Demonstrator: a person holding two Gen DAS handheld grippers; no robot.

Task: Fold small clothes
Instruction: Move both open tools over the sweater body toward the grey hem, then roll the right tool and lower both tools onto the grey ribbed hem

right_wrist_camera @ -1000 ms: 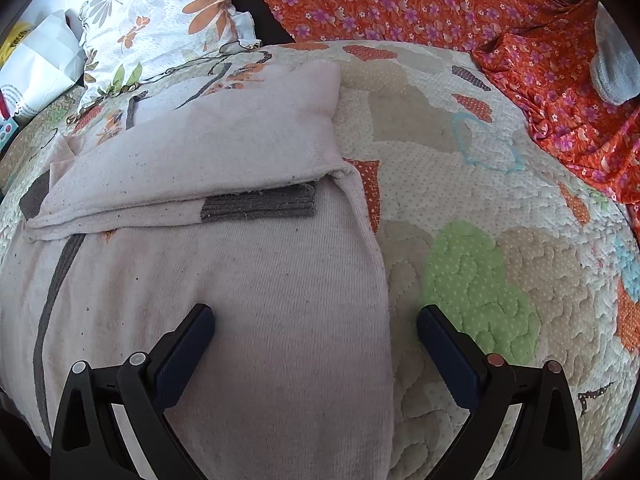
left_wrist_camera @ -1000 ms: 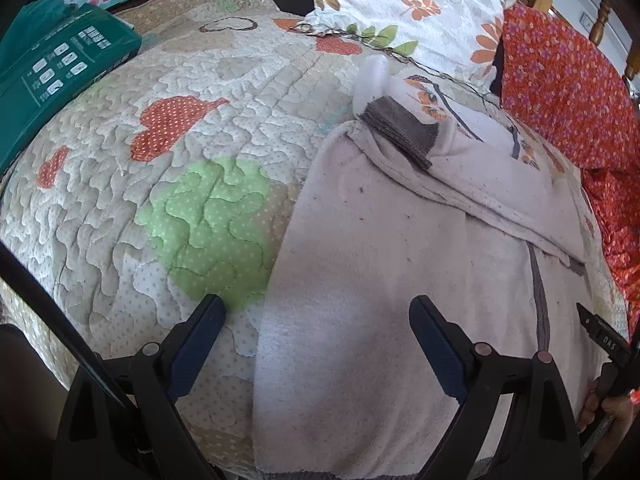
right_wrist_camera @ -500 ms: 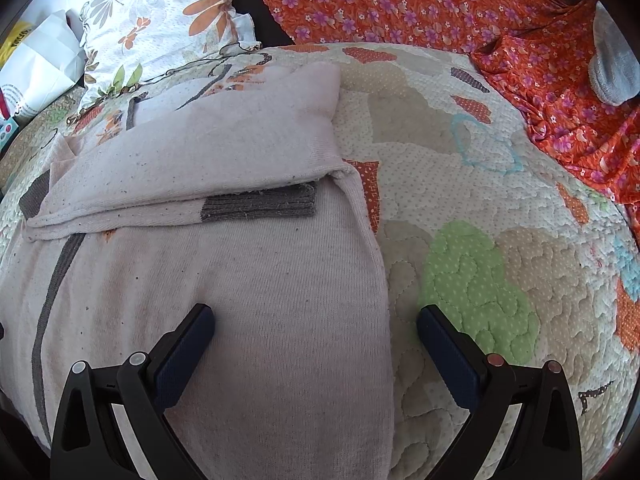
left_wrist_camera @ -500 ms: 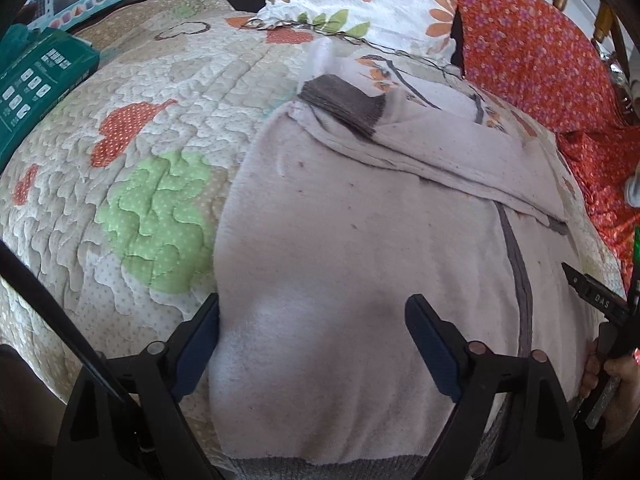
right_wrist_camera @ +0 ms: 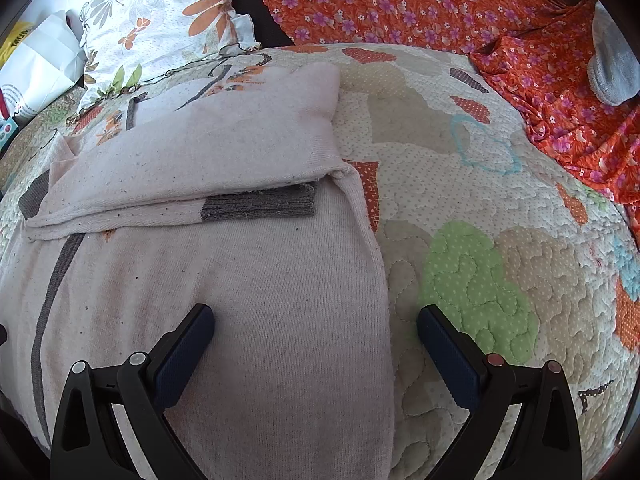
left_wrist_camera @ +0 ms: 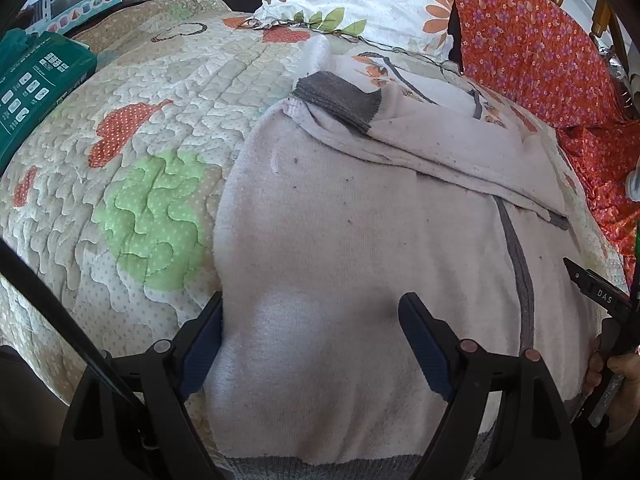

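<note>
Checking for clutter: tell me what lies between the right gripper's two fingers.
In the right wrist view, the right gripper straddles the pale pink knit garment's side edge and quilted bedspread; nothing else.

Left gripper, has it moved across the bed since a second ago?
Yes. The left gripper shifted sideways onto the pink sweater; its jaws, just closing slightly, now straddle the sweater's edge, away from the green quilt patch.

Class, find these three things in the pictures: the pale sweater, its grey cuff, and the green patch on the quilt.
pale sweater (left_wrist_camera: 360, 248), left wrist view, on the flat body panel.
grey cuff (right_wrist_camera: 258, 206), right wrist view, on the middle of the ribbing.
green patch (right_wrist_camera: 476, 284), right wrist view, on its centre.
</note>
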